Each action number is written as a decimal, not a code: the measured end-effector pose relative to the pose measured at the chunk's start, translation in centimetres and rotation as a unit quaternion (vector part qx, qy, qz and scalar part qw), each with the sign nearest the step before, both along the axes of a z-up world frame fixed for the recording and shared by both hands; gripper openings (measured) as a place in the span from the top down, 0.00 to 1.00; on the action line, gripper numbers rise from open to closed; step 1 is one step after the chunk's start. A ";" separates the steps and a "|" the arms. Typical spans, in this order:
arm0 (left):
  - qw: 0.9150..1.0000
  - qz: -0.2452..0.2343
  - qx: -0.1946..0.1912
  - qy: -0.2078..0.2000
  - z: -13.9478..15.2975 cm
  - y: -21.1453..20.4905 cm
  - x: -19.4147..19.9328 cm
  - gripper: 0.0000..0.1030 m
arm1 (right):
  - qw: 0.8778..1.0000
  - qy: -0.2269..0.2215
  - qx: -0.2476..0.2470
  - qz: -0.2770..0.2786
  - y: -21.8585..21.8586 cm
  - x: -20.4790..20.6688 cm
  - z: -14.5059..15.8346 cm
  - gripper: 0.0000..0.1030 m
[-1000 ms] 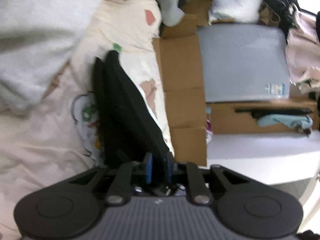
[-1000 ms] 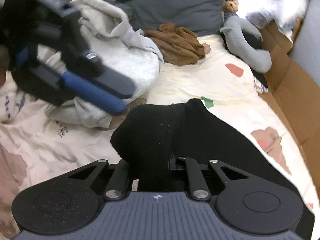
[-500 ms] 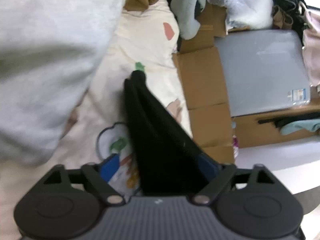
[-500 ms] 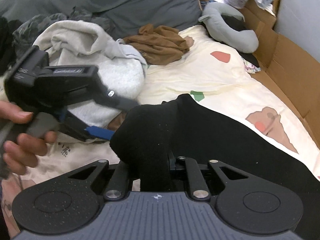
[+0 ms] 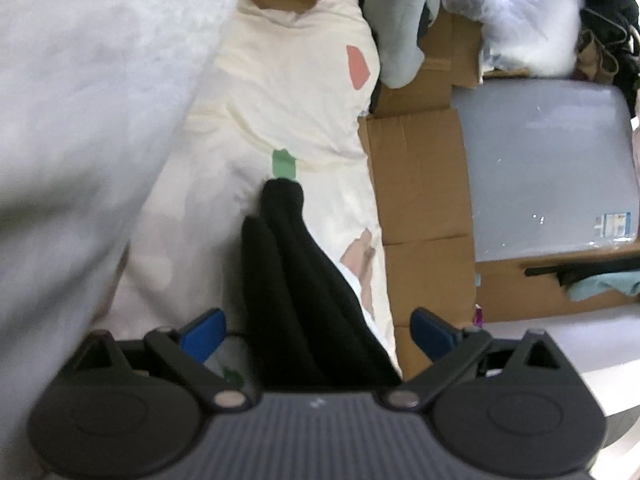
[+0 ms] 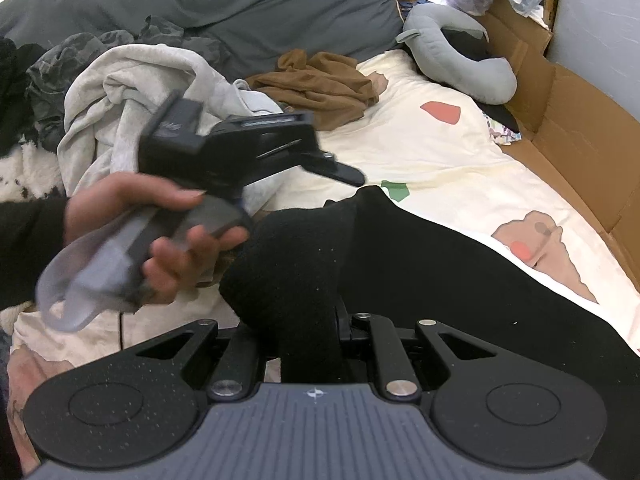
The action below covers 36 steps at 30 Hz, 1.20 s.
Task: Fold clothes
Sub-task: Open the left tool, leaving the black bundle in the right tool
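Clamped tight on a bunched fold of the black garment [image 6: 440,280]: right gripper [image 6: 316,320], jaws nearly together with the cloth humped up over them, hiding the pads. Judged as an anchor hold, pinning one end so the rest can be drawn out and laid flat.

Opening at this moment: left gripper [image 5: 318,332], blue pads [image 5: 204,330] standing wide apart on either side of a long black ridge of the same garment, not pressing it. Gripped at the handle by a hand [image 6: 160,240] in a dark sleeve, seen from the right wrist just beside the humped cloth. Probably spread that wide to take in the thick doubled fold in one bite.

Stretched over the cream bedsheet [image 6: 440,152] along the bed's edge next to the cardboard [image 6: 580,120], with its far tip just short of a green patch [image 5: 283,164]: the garment itself, partly folded lengthwise, not yet neat.

Heaped toward the opposite side of the bed: a pale grey sweatshirt [image 6: 132,80], close enough to crowd the left wrist view. Farther up the sheet, well apart from the work: a brown garment [image 6: 320,84] and a grey plush toy [image 6: 460,60] near the bed's far corner, presumably waiting their turn or simply out of the way.
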<state>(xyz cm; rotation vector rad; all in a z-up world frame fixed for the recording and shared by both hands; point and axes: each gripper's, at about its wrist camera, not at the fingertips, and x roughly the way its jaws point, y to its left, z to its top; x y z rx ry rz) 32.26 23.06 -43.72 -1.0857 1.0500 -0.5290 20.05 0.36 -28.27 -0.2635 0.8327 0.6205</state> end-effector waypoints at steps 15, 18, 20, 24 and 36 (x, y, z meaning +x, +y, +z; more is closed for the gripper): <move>0.995 -0.049 0.081 -0.006 -0.6 -2.0 3.4 0.35 | 1.000 0.007 0.012 -0.004 -0.3 -0.4 -0.2 0.88; 0.993 -0.058 0.097 0.017 -0.7 -2.2 3.8 0.73 | 1.000 0.007 0.014 -0.007 -0.4 -0.4 -0.2 0.88; 0.993 -0.057 0.102 0.031 -0.2 -2.2 4.0 0.80 | 1.000 0.010 0.019 -0.010 -0.6 -0.3 -0.2 0.88; 0.993 -0.048 0.100 0.031 1.6 -2.2 4.1 0.86 | 0.998 0.021 0.049 -0.022 -2.3 0.2 0.4 0.88; 0.993 -0.043 0.109 -0.014 8.7 -7.0 4.0 0.88 | 0.990 0.029 0.139 -0.020 -8.6 0.3 2.9 0.88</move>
